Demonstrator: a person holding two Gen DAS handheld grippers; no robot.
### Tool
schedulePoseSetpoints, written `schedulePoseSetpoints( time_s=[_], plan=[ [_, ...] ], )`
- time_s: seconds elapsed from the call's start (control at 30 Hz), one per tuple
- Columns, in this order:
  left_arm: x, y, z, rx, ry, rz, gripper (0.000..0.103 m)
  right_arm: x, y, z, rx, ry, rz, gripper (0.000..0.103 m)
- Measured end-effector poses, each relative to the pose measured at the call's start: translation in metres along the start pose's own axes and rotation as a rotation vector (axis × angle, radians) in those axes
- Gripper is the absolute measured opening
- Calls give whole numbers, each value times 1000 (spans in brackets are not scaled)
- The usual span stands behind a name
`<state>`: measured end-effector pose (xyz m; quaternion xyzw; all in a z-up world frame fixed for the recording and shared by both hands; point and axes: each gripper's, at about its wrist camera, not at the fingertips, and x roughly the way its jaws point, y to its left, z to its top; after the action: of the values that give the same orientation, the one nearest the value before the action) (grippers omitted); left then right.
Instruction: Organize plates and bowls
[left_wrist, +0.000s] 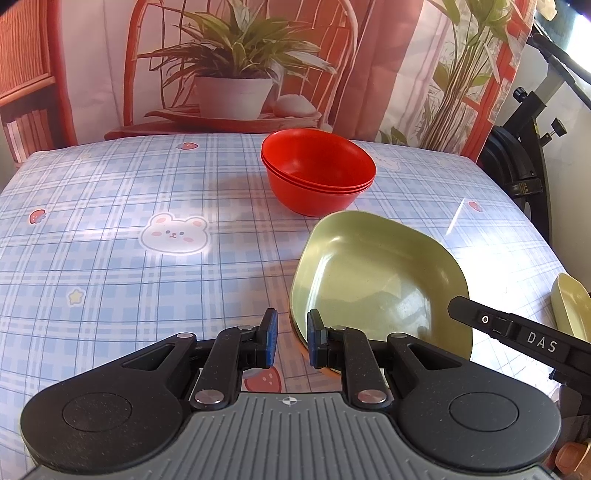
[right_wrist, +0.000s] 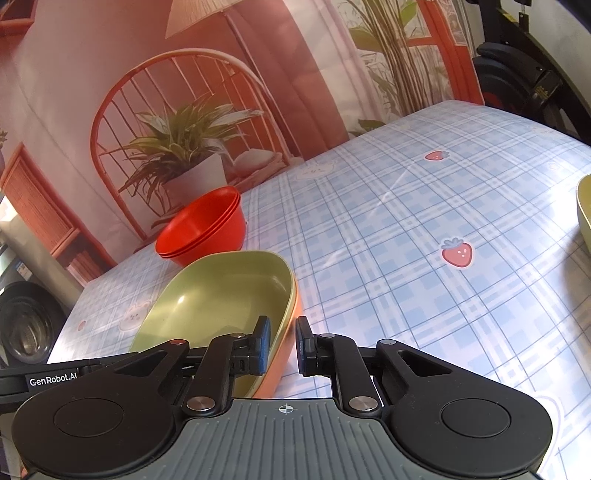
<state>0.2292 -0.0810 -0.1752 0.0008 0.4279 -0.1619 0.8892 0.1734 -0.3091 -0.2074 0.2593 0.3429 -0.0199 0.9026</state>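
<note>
A stack of red bowls (left_wrist: 317, 171) stands at the far middle of the table; it also shows in the right wrist view (right_wrist: 205, 230). A green square plate (left_wrist: 376, 280) lies on an orange plate (right_wrist: 284, 347) just in front of the bowls, seen also in the right wrist view (right_wrist: 218, 295). My left gripper (left_wrist: 291, 338) is open, its jaws astride the stack's near-left rim. My right gripper (right_wrist: 282, 345) is open, its jaws astride the stack's right rim. A yellow-green plate (left_wrist: 570, 306) lies at the right edge and shows in the right wrist view (right_wrist: 584, 212).
The table (left_wrist: 110, 240) wears a blue plaid cloth with bear and strawberry prints. A printed backdrop (left_wrist: 229, 66) hangs behind it. A black exercise bike (left_wrist: 524, 147) stands past the right edge. A washing machine (right_wrist: 26, 325) sits beyond the far left.
</note>
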Motion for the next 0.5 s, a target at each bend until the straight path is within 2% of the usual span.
schedulePoseSetpoints(
  time_s=[0.27,0.5],
  plan=[
    [-14,-13,17,21,-66,-34,18,-28,1,29,-47,-113,-24,14],
    [-16,-55,43,81,-115,-104,18,-65,-35,60,-55,-265,-131,14]
  ],
)
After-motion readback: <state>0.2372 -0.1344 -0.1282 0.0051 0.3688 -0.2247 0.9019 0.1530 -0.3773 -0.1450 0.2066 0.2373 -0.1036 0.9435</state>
